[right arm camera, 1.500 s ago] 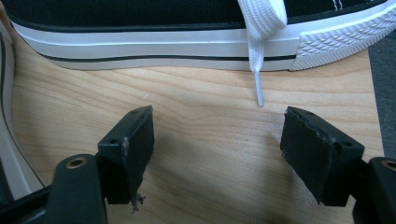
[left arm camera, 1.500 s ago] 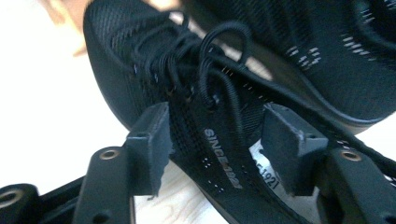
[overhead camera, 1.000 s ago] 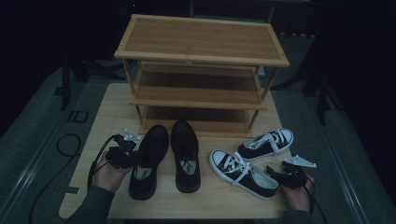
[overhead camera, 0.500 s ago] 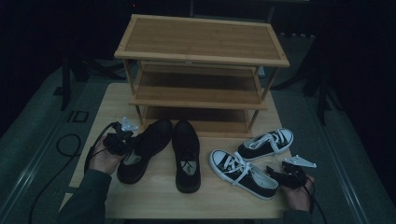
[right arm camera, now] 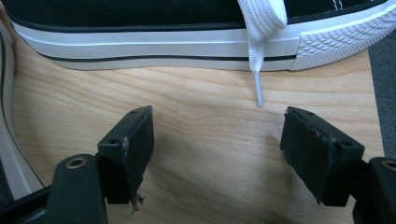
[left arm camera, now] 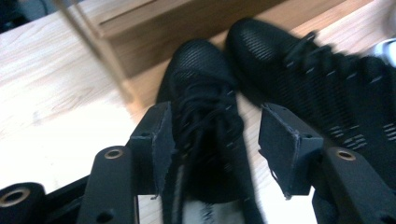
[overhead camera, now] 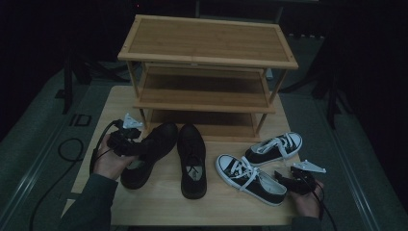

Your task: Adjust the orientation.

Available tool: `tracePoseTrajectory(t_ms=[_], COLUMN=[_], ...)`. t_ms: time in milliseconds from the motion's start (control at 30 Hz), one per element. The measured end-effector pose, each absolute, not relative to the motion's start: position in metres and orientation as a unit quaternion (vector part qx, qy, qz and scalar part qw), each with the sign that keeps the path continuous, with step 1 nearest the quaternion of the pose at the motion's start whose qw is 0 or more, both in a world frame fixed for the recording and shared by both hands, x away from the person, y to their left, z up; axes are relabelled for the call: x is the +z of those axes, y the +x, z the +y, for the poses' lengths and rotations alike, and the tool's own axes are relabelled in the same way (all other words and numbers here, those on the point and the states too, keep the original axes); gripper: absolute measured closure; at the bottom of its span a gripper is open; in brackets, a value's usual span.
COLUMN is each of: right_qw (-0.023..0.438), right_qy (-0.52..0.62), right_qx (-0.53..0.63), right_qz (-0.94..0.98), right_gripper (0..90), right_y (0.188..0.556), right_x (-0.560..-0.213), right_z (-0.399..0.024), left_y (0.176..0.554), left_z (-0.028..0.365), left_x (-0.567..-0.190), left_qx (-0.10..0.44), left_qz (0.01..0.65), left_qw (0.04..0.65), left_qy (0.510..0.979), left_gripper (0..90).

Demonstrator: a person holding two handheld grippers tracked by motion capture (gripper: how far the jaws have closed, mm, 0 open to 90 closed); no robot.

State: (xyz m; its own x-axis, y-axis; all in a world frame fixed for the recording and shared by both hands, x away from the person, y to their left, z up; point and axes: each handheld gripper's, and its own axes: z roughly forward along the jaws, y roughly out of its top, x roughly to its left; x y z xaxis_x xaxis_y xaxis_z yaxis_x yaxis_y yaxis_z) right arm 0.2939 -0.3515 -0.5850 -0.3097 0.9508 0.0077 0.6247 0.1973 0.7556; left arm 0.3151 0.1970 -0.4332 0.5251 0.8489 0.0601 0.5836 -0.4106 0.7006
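A pair of black lace-up shoes lies in front of the wooden rack. The left black shoe lies slanted, its toe toward the rack. My left gripper is at this shoe's left side. Its jaws have just been opening and now stand open astride the laced top of the shoe, the right pad clear of it. The other black shoe lies straight beside it. My right gripper stands open over bare wood, just short of the near black-and-white sneaker.
The second sneaker lies behind the first, near the rack's right leg. The rack has three shelves and stands at the back of the light wooden table. Cables trail off the table's left side. Dark floor surrounds the table.
The left black shoe has swung from straight to slanted, heel to the left and toe toward the rack. My left hand has shifted up and back with it. The right hand has kept still.
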Motion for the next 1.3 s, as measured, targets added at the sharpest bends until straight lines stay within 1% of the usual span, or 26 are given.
tracePoseTrajectory(t_ms=[233,533,1167,1300], right_qw=[0.242,0.242,0.241,0.241], right_qy=[0.535,0.535,0.534,0.534], right_qx=[0.338,0.338,0.338,0.338], right_qz=[0.736,0.735,0.736,0.736], right_gripper=[25.6,25.7,25.6,25.6], right_y=[0.294,0.294,0.294,0.294], right_x=[-0.585,-0.585,-0.585,-0.585], right_z=[-0.352,-0.352,-0.352,-0.352], left_y=[0.315,0.314,0.318,0.319], left_z=[0.177,0.155,0.106,0.095], left_x=[-0.431,-0.431,-0.45,-0.457], left_qx=[0.19,0.169,0.129,0.124], left_qz=[0.433,0.414,0.385,0.383], left_qw=[0.326,0.332,0.325,0.315], left_qy=[0.819,0.83,0.854,0.86], left_gripper=[42.8,43.6,44.3,44.0])
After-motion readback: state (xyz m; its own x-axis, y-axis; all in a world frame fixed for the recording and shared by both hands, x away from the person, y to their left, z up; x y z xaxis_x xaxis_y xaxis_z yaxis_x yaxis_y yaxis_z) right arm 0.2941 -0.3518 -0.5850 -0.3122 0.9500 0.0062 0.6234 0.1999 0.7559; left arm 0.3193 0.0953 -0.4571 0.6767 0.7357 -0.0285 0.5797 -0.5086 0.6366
